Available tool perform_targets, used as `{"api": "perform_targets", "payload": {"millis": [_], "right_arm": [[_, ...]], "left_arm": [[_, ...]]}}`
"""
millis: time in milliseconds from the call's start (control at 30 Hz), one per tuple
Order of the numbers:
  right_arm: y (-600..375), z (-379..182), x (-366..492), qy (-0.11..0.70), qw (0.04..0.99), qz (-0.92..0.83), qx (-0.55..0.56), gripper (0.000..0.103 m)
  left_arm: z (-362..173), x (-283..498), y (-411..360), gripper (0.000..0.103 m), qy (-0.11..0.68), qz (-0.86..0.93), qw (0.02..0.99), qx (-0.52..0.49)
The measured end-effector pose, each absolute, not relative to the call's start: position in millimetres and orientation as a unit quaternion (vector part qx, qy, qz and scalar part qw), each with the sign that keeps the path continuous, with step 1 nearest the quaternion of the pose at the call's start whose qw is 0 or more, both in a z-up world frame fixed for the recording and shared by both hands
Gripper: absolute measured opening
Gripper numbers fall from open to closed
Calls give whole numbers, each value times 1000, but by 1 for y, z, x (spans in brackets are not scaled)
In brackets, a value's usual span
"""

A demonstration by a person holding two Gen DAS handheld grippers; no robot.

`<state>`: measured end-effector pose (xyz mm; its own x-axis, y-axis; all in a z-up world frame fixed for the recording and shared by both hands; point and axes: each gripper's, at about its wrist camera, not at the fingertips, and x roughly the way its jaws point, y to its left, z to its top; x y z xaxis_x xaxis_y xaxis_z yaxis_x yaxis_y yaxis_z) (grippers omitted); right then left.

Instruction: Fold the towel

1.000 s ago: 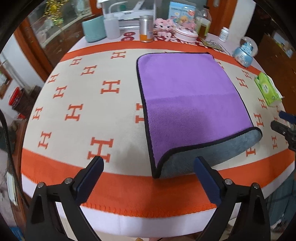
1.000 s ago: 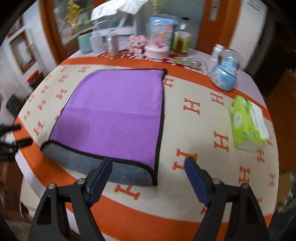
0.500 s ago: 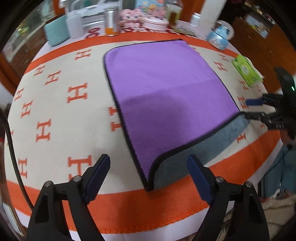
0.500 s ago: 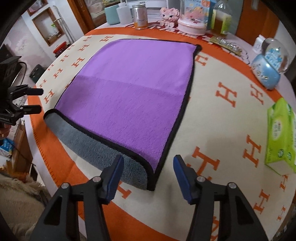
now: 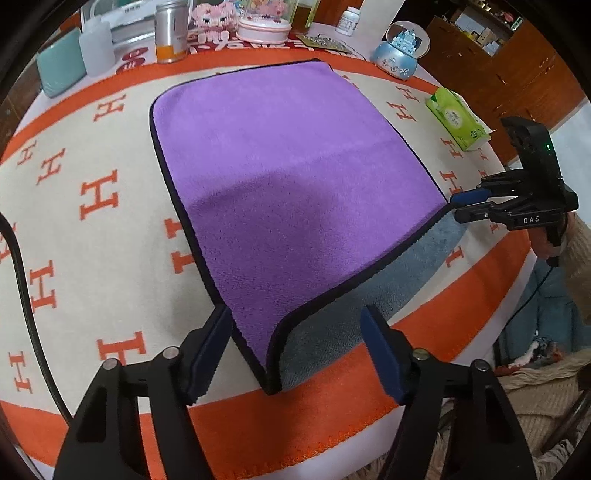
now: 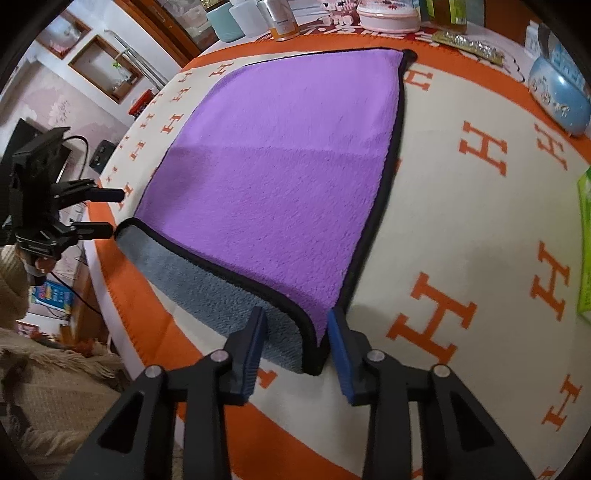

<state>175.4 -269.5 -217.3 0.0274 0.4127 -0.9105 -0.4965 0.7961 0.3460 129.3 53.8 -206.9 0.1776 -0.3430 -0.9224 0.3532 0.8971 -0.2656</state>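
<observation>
A purple towel (image 5: 288, 177) with black trim and a grey underside lies flat on the table, its near edge turned up so the grey shows. It also shows in the right wrist view (image 6: 280, 177). My left gripper (image 5: 295, 354) is open, its jaws either side of the towel's near left corner. My right gripper (image 6: 297, 350) is open but narrow, its jaws straddling the near right corner; the left wrist view shows it (image 5: 458, 206) at that corner too. The left gripper appears in the right wrist view (image 6: 110, 212).
The table carries a cream and orange H-pattern cloth (image 5: 96, 199). A green tissue pack (image 5: 456, 118) and a blue snow globe (image 5: 400, 51) stand at the right. Bottles, a can (image 5: 170, 31) and a pink box (image 5: 262, 27) line the far edge.
Both grippers moved in to the towel's near corners. The right gripper's jaws narrowed around its corner. The towel has not moved.
</observation>
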Motion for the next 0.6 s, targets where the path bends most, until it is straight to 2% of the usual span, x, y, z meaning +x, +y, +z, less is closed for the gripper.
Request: {"api": "perform_targets", "payload": {"millis": [67, 500, 600], "right_arm": [[-271, -219, 176, 626, 710, 323, -27, 30], [-271, -222, 178, 636, 698, 330, -10, 28], [-271, -221, 178, 635, 699, 329, -12, 27]], "left_arm": [[-209, 131, 54, 65, 605, -235, 760, -3], [-225, 130, 52, 60, 634, -260, 728, -18], [-231, 131, 53, 50, 640, -263, 721, -27]]}}
